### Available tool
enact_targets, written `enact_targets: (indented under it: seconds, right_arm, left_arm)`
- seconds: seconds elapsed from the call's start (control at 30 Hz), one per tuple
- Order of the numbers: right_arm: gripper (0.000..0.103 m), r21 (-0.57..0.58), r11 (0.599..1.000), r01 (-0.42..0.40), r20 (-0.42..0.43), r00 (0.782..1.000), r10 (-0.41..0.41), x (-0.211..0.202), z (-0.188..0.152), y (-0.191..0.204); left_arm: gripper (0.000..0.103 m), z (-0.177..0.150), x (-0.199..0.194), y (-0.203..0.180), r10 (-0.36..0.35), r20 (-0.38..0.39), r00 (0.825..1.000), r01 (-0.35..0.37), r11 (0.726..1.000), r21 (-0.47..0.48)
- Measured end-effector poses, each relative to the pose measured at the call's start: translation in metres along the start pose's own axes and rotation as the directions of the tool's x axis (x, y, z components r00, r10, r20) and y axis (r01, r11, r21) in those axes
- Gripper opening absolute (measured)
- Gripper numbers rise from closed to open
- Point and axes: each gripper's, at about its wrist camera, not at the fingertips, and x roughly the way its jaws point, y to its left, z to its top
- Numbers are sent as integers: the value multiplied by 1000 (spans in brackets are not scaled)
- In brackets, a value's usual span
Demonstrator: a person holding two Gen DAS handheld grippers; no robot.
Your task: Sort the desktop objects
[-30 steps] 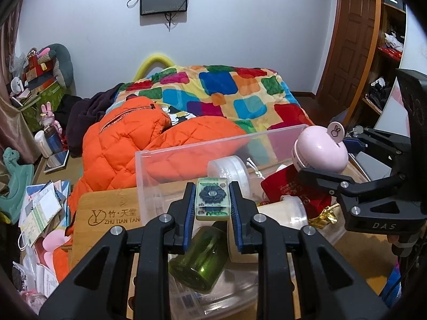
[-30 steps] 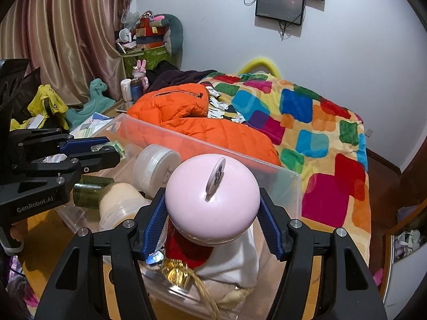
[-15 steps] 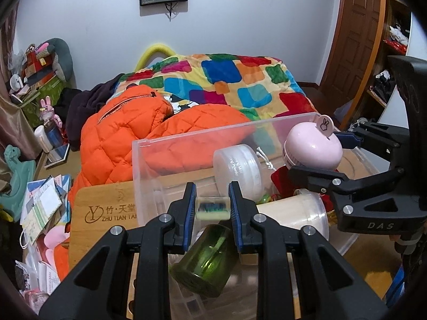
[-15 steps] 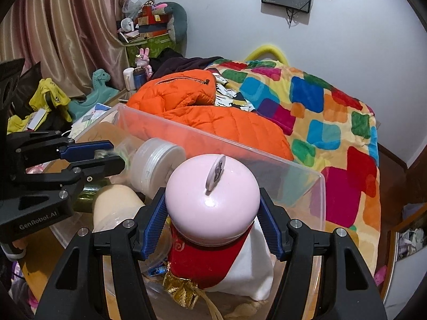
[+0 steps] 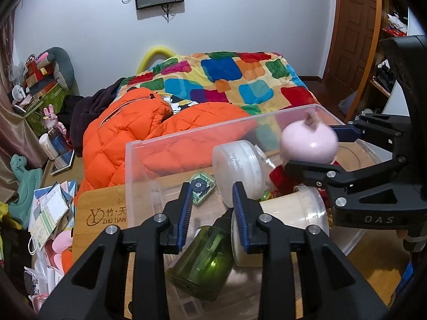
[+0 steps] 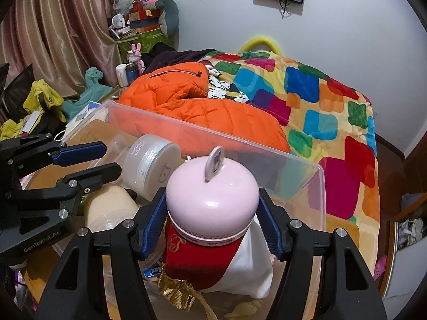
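A clear plastic bin (image 5: 186,136) stands on the wooden desk. My left gripper (image 5: 212,200) is open and empty over the bin. The small green flower-patterned block (image 5: 201,188) lies on the bin floor just beyond its fingertips. My right gripper (image 6: 212,214) is shut on a pink round object (image 6: 212,200) and holds it over a red and white pouch (image 6: 213,264) inside the bin. The pink round object also shows in the left wrist view (image 5: 309,142). A white jar (image 5: 237,168), a green bottle (image 5: 200,262) and a cream container (image 5: 283,226) lie in the bin.
A bamboo board (image 5: 101,210) lies under the bin's left end. Papers and small items (image 5: 48,210) clutter the desk's left edge. A bed with an orange jacket (image 5: 128,130) and a colourful blanket (image 5: 229,77) is behind the desk.
My left gripper opened and let go of the green flower block, which now lies on the bin floor. My right gripper lowered the pink object further into the bin.
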Motion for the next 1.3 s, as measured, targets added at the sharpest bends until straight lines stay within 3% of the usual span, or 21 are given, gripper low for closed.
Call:
enact_targets:
  seconds: [0.13,0.2,0.37,0.53,0.73,0.8,1.03,1.3]
  right_arm:
    - [63,8,1000,-25,11,1000,24,-5,-2,-2]
    - [70,13,999,-38,24,999,37,-10,-3,-3]
    - [70,-2,1000,-30,46,998,30,-18,-4,1]
    - [71,1,999,-32,59,998,32,-25,-7,2]
    - [72,-9,1000,-6,88,996,7,-41,-9,2]
    - [81,-12,1000,10,100,995,-9,-47,-11,2]
    - [82,-14,999,46,149,988,-43,-71,-17,6]
    - [83,6,998,56,186,981,-56,-92,-27,12]
  left_arm:
    - [38,-1,-2,1,5,7,1000,-5,1000,-1]
    - [39,-1,-4,2,4,9,1000,-4,1000,-4]
    - [48,-1,-8,2,9,21,1000,-9,1000,-3]
    - [50,-1,-14,0,13,35,999,-14,1000,3]
    - [64,1,-25,-3,24,68,997,-24,1000,9]
    - [68,2,-28,-5,28,75,997,-29,1000,11]
    - [90,3,-46,-8,40,111,993,-40,999,-4]
    - [98,-7,-69,-16,57,166,985,-61,998,18]
